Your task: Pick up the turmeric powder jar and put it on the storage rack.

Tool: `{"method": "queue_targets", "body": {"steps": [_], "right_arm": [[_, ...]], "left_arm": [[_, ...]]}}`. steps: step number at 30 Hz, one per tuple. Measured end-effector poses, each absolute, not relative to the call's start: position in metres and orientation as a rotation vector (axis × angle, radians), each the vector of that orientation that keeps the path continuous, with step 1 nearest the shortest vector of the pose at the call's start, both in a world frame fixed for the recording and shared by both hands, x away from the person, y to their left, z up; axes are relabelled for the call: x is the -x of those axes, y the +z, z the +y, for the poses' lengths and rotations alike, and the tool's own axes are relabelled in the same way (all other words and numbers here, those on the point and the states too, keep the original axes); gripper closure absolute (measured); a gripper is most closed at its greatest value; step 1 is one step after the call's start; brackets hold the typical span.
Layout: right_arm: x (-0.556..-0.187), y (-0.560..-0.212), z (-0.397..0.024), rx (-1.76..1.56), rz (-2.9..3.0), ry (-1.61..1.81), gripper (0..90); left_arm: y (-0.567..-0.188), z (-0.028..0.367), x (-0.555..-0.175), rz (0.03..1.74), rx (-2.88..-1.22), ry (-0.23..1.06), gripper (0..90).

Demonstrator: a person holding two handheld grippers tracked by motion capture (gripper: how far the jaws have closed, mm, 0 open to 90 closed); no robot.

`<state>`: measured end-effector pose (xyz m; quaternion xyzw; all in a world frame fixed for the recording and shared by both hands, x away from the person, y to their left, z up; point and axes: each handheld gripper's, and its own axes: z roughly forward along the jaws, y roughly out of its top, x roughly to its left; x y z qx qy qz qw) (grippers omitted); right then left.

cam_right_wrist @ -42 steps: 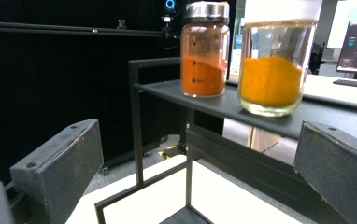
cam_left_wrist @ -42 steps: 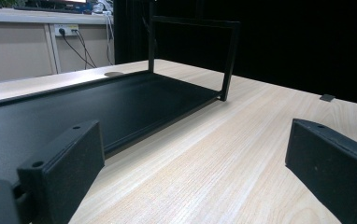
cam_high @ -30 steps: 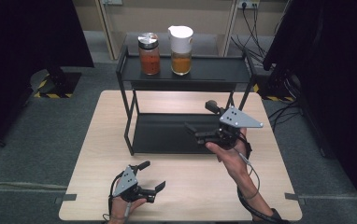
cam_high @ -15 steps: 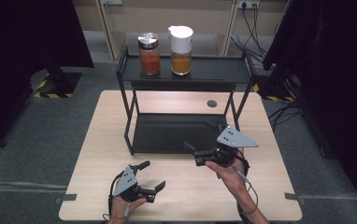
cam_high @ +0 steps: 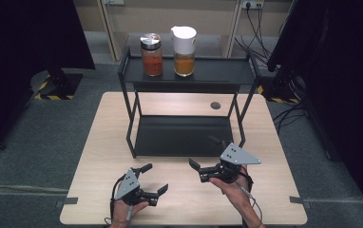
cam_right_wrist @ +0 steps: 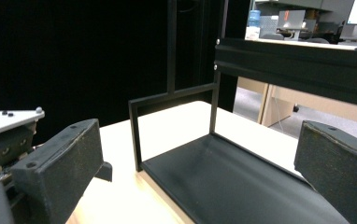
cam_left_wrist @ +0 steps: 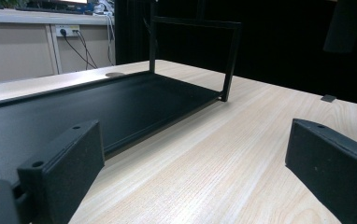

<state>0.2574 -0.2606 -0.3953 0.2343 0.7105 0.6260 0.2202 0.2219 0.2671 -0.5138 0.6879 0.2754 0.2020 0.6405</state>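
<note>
We look down on a pale wooden desk [cam_high: 103, 142] carrying a black two-tier rack [cam_high: 184, 107]. On its top shelf stand two jars side by side: one with a dark lid and reddish contents [cam_high: 151, 54], one with a white lid and orange contents [cam_high: 184, 44]. The lower shelf lies bare. Near the desk's front edge, our left tongs [cam_high: 155, 178] rest with jaws apart, and our right tongs [cam_high: 203, 154] hover just before the rack, jaws also spread, holding nothing.
</note>
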Motion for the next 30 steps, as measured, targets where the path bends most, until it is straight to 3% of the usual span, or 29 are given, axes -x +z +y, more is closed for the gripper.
{"method": "queue_targets", "body": {"steps": [30], "right_arm": [[-0.243, -0.453, -0.270, -0.743, 1.983, 1.763, 1.5]], "left_arm": [[-0.514, 0.268, -0.222, 0.632, -1.563, 0.462, 3.7]]}}
